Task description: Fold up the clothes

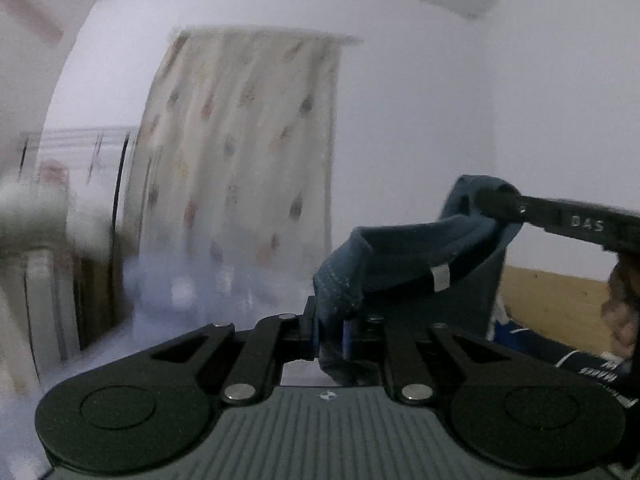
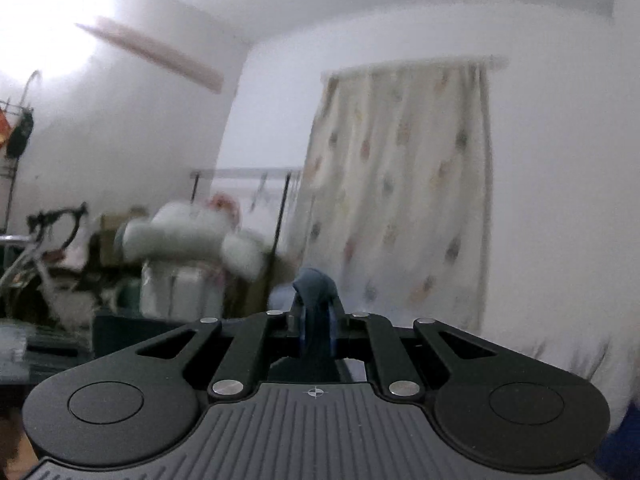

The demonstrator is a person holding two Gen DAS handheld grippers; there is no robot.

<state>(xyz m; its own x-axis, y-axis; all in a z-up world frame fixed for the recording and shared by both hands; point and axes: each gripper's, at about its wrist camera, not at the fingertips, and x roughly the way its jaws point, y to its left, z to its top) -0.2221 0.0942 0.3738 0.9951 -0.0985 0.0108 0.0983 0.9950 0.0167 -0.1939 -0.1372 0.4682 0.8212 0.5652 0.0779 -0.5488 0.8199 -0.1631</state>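
Note:
A dark blue garment (image 1: pixel 404 252) hangs stretched in the air between both grippers, with a small white tag on its edge. My left gripper (image 1: pixel 332 334) points level and is shut on one bunched end of it. In the left wrist view my right gripper (image 1: pixel 490 204) comes in from the right, clamped on the other end, and fabric drapes below it. The right wrist view shows my right gripper (image 2: pixel 318 330) shut on a fold of the blue garment (image 2: pixel 316 284), which bulges up past the fingertips. The rest of the cloth is hidden under the gripper bodies.
A patterned cream curtain (image 1: pixel 240 152) hangs on the white wall ahead, with a clothes rack (image 2: pixel 248 174) left of it. A person's hand (image 1: pixel 624 312) holds the right gripper in front of a wooden panel (image 1: pixel 556 304). A bicycle (image 2: pixel 52 232) and clutter stand far left.

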